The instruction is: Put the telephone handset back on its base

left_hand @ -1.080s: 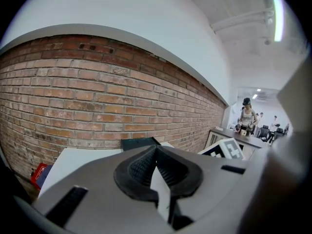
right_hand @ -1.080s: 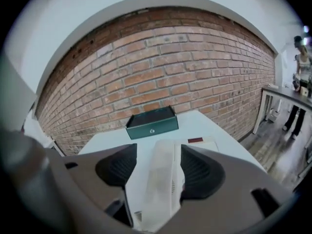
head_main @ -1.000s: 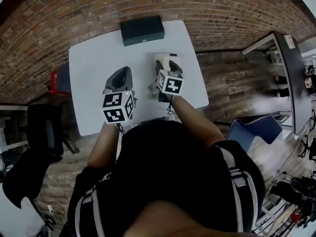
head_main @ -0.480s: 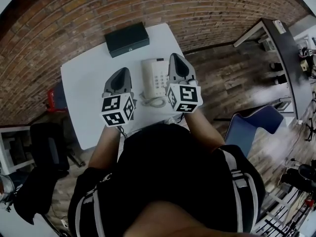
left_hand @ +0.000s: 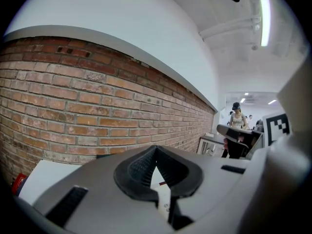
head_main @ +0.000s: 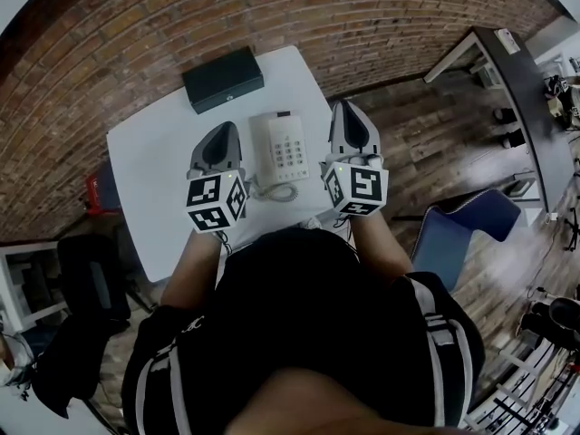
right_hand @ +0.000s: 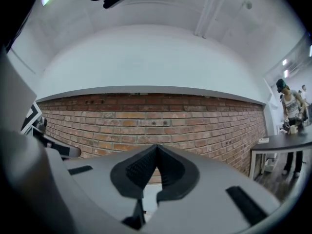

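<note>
The white telephone (head_main: pixel 288 149) lies mid-table on the white table (head_main: pixel 149 170), keypad up. Its handset (head_main: pixel 264 147) rests along the base's left side, and the coiled cord (head_main: pixel 282 189) curls at the near end. My left gripper (head_main: pixel 222 129) is just left of the phone, shut and holding nothing; in the left gripper view its jaws (left_hand: pixel 156 148) meet at the tip. My right gripper (head_main: pixel 343 107) is to the right of the phone, over the table's right edge, also shut and holding nothing (right_hand: pixel 157 146). Neither gripper touches the phone.
A black box (head_main: pixel 223 78) stands at the table's far edge by the brick wall. A blue chair (head_main: pixel 462 234) is at the near right, a black chair (head_main: pixel 86 279) at the near left. A dark desk (head_main: pixel 517 89) stands further right, where a person stands.
My right gripper has come off the telephone and moved to its right side, which leaves the phone in full view. The left gripper has hardly moved.
</note>
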